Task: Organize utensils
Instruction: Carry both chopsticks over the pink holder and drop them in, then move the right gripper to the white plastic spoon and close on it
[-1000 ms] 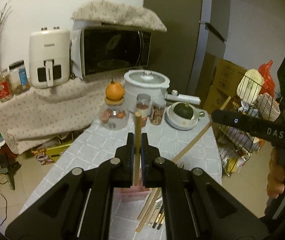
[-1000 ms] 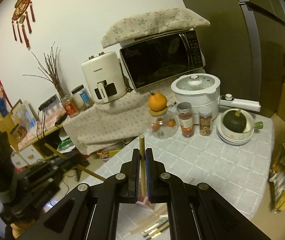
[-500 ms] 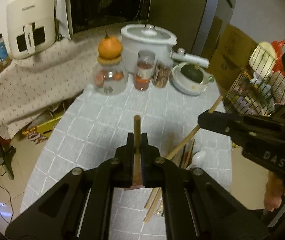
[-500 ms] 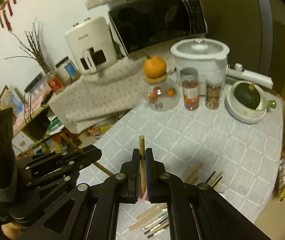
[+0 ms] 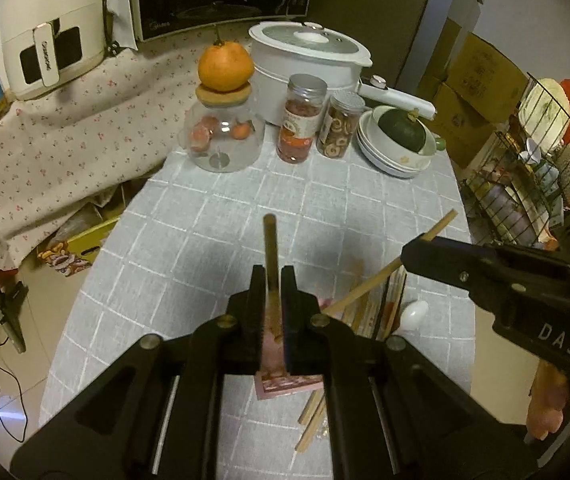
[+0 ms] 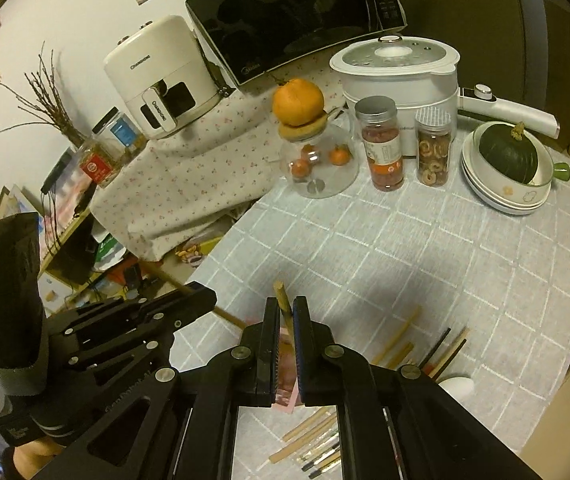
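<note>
My left gripper [image 5: 272, 280] is shut on a wooden chopstick [image 5: 270, 248] that sticks up between its jaws. My right gripper [image 6: 285, 312] is shut on another wooden chopstick [image 6: 281, 296]; in the left wrist view this gripper [image 5: 413, 254] and its chopstick [image 5: 441, 226] show at the right. A pink holder [image 5: 285, 384] sits on the table right under both grippers, mostly hidden. Several loose chopsticks [image 6: 401, 336] and a white spoon [image 5: 415, 312] lie on the grey checked tablecloth [image 6: 425, 264] beside it.
At the table's far end stand a glass jar with an orange on top [image 5: 225, 120], two snack jars [image 5: 303, 118], a white cooker [image 5: 305, 52] and bowls with a green squash [image 5: 401, 136]. A wire rack [image 5: 525, 176] stands right of the table.
Both grippers have tilted down and lowered toward the table with their chopsticks, closing in over the pink holder and the loose chopsticks.
</note>
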